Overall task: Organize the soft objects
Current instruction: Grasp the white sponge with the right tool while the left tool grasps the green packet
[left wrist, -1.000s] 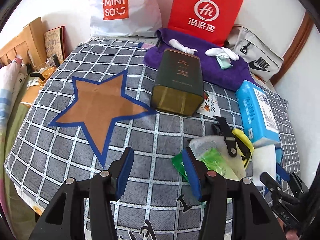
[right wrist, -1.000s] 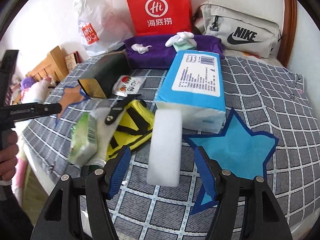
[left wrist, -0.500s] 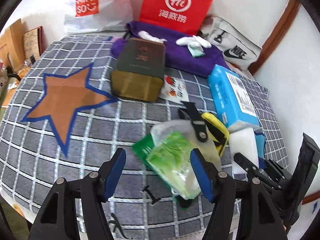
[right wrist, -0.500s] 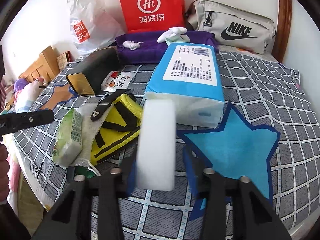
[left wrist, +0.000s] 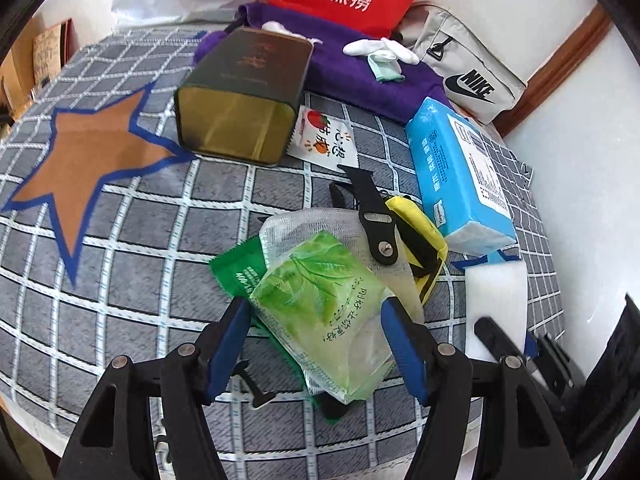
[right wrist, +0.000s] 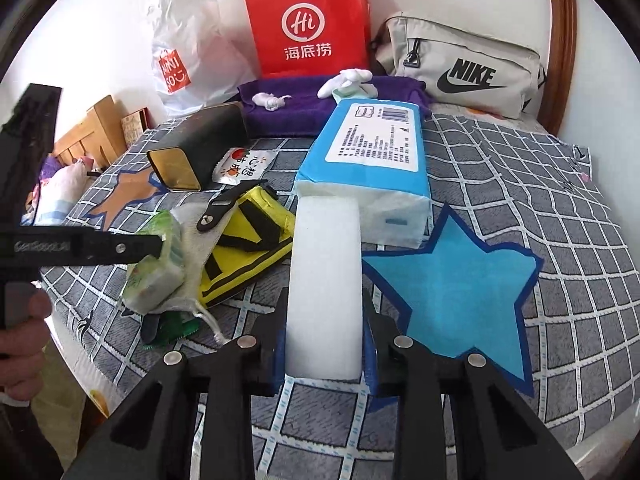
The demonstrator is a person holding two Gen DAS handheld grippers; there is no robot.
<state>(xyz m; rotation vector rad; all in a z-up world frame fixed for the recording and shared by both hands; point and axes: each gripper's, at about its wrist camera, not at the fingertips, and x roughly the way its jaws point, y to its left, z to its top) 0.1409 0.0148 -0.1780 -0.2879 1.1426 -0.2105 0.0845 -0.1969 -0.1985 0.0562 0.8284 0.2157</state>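
A: Right gripper (right wrist: 324, 336) has its jaws clamped on the white sponge (right wrist: 326, 280), pads pressing both long sides at the near end.

B: And the sponge's long axis?

A: It runs straight away from the gripper, in line with the fingers. The far end points at the blue tissue pack (right wrist: 372, 160) and sits just short of its near end; whether they touch, I can't tell. The near end is between the pads, over the checked cloth (right wrist: 520, 168).

B: What's beside it?

A: The blue star (right wrist: 456, 280) on its right, the yellow pouch (right wrist: 248, 248) on its left.

B: Now the left gripper (left wrist: 316, 320)?

A: Jaws apart, straddling the green pack (left wrist: 320, 304). The pack lies slantwise between the blue pads (left wrist: 234, 330), one corner toward the camera, the opposite one toward the pouch. I see gaps on both sides, so no grip.

B: What's the pack resting on?

A: A white mesh bag (left wrist: 320, 224), with a darker green wrapper (left wrist: 236, 268) poking out on the left.

B: Anything further back?

A: A dark tin (left wrist: 244, 96) on its side, open end toward us, beside the brown star (left wrist: 88, 152).
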